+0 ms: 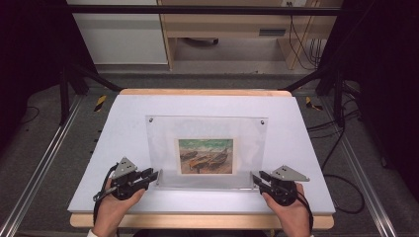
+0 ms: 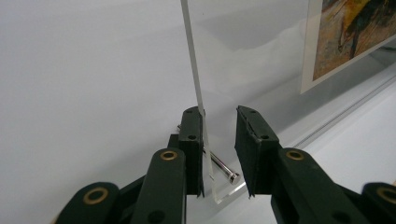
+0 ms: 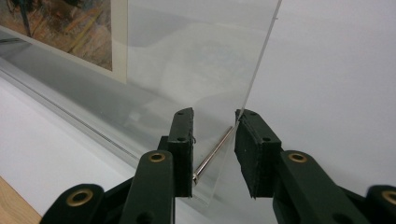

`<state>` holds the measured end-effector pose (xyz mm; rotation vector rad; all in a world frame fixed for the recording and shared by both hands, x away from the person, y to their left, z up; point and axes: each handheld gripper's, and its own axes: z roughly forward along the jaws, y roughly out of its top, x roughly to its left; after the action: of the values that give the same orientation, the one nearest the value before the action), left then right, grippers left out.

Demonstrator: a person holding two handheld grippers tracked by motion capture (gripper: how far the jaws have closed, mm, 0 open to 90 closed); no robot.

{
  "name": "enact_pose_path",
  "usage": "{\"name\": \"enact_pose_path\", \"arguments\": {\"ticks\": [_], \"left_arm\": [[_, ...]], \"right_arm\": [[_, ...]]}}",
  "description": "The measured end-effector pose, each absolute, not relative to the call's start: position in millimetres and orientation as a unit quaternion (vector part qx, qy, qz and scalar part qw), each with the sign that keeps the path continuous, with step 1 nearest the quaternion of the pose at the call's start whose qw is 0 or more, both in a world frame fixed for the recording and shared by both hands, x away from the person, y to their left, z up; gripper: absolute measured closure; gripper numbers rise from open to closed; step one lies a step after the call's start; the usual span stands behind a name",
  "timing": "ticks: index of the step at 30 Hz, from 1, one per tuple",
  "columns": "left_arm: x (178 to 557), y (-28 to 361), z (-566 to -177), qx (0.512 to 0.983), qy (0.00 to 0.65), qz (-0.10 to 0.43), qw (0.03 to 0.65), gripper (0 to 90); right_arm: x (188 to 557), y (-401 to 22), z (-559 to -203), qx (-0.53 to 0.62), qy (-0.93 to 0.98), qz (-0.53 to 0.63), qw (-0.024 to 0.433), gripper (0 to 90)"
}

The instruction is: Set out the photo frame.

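On the white table top (image 1: pixel 123 123) stands a clear plastic picture frame (image 1: pixel 207 131), upright, with a painted picture (image 1: pixel 205 156) of boats in its lower middle. The left gripper (image 1: pixel 154 176) sits at the frame's lower left corner, the right gripper (image 1: pixel 257 178) at its lower right corner. In each gripper view the jaws are parted around the clear pane's edge and a metal pin (image 2: pixel 223 168) at the corner; one jaw touches the pane, the other stands off.
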<state>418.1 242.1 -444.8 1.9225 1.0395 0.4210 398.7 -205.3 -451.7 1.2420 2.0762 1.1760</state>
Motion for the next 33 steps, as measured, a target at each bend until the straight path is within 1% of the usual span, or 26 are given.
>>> {"name": "enact_pose_path", "arguments": {"ticks": [33], "left_arm": [[414.1,240.8,-445.5,0.781,0.416,0.173,0.432,71.2]], "right_arm": [[392.6,-203.4,-453.0,0.453,0.754,0.419,0.226,68.9]]}}
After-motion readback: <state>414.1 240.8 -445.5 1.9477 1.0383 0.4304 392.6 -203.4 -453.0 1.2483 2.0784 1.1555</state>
